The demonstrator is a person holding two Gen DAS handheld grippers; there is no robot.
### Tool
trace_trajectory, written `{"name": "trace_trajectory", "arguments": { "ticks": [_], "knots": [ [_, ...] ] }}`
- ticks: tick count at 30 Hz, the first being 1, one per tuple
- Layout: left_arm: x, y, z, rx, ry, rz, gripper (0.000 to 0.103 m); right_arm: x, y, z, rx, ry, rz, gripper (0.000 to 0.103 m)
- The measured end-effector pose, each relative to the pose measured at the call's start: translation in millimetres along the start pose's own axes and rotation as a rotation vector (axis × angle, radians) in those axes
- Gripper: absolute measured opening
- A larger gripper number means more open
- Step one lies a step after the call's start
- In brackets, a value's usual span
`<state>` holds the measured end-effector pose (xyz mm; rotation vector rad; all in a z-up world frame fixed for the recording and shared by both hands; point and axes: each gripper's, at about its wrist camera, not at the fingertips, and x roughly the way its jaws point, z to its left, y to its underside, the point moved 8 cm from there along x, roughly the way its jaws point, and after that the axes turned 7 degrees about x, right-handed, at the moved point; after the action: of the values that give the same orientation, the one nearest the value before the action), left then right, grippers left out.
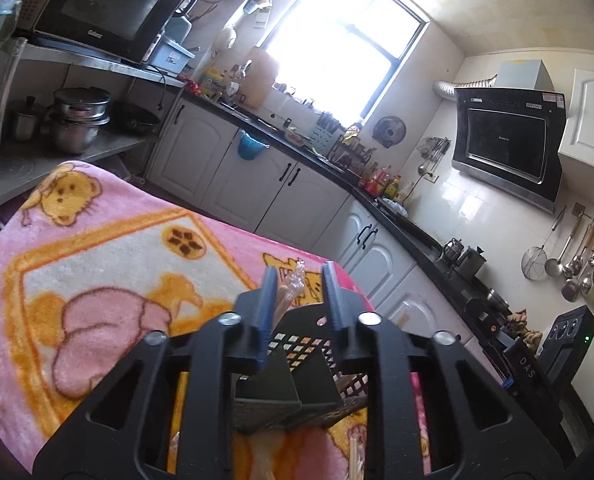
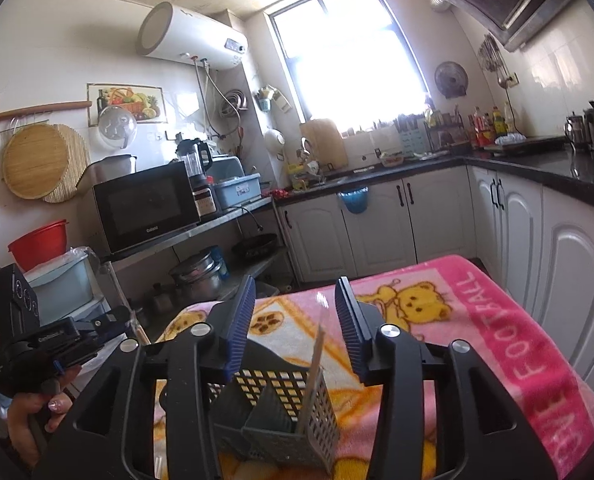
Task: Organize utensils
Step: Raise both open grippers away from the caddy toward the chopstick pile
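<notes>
The left gripper (image 1: 299, 280) has its 2 blue pads apart, with a thin wrapped stick (image 1: 293, 286), probably chopsticks, standing up in the gap. The stick leans close to the left pad, but I cannot tell whether it touches it; nothing looks clamped. Straight below and ahead of the pads sits the black mesh caddy (image 1: 297, 354), its divided compartments open upward, on the pink blanket (image 1: 97, 248) that covers the desk.

The right gripper (image 2: 297, 312) is spread wider. Between its pads, free of both, a second wrapped stick (image 2: 316, 356) stands in the caddy (image 2: 281, 400), in the compartment at the caddy's right side as this view shows it. Its long axis runs near upright, tilted a little, with the lower end inside the mesh and the clear wrapper tip poking above the rim.

To the far left of the right wrist view, the person's hand (image 2: 37, 420) holds the other tool's grip.

Both grippers hover directly over the caddy, so each stick only has to go down along its own length. The right one looks already dropped in; the left one looks about to follow. More loose sticks (image 1: 357, 456) lie on the blanket beside the caddy, nearer the camera.
</notes>
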<state>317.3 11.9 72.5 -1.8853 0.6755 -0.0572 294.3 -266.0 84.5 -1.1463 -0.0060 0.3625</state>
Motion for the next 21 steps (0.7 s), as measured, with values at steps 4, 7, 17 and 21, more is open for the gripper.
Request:
{"name": "trace_trajectory", "arguments": {
  "ticks": [4, 7, 17, 21],
  "knots": [
    [-8.2, 1.1, -1.3, 0.015, -0.016, -0.004, 0.030, -4.4, 6.5, -4.6, 0.010, 0.014, 0.027, 0.042],
    [-15.0, 2.6, -1.6, 0.016, -0.025, -0.010, 0.039, -7.4, 11.0, -7.5, 0.018, 0.021, 0.044, 0.043],
    [-28.3, 16.6, 1.0, 0.004, -0.046, -0.003, 0.075, -18.5, 25.6, -7.6, 0.027, 0.017, 0.088, 0.046],
    [-31.9, 20.9, 0.8, 0.001, -0.053, 0.000, 0.087, -23.1, 29.8, -4.4, 0.020, 0.011, 0.099, 0.049]
  ]
}}
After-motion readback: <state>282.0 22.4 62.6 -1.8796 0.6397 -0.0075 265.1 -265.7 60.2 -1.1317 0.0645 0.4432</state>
